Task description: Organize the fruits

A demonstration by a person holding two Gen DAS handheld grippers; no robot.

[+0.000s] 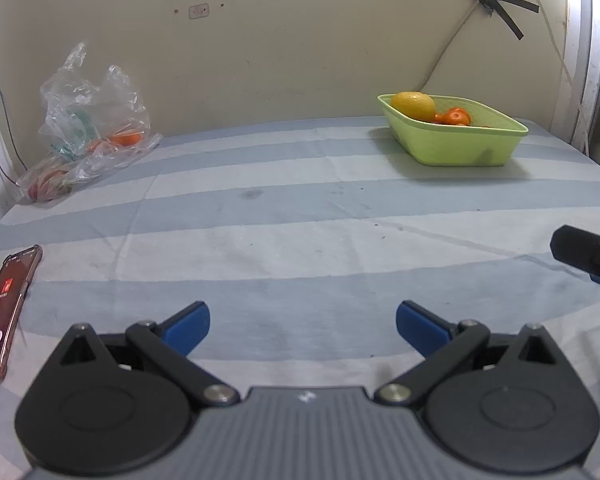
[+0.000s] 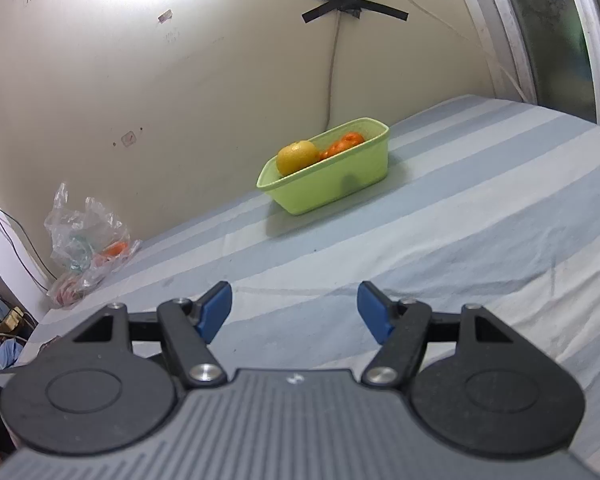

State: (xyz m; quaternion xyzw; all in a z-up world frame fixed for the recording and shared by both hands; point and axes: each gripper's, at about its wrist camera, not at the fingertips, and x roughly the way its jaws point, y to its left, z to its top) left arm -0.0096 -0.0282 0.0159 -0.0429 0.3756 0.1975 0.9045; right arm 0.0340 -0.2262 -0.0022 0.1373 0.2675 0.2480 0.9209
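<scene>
Green plastic basket sits far right on the striped sheet, holding a yellow citrus and tangerines. Clear bag with more tangerines lies far left by the wall. Phone near left. Left gripper and right gripper both spread wide, holding nothing.

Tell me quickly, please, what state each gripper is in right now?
Left gripper: open, jaws spread wide, holding nothing.
Right gripper: open, jaws apart, holding nothing.
</scene>
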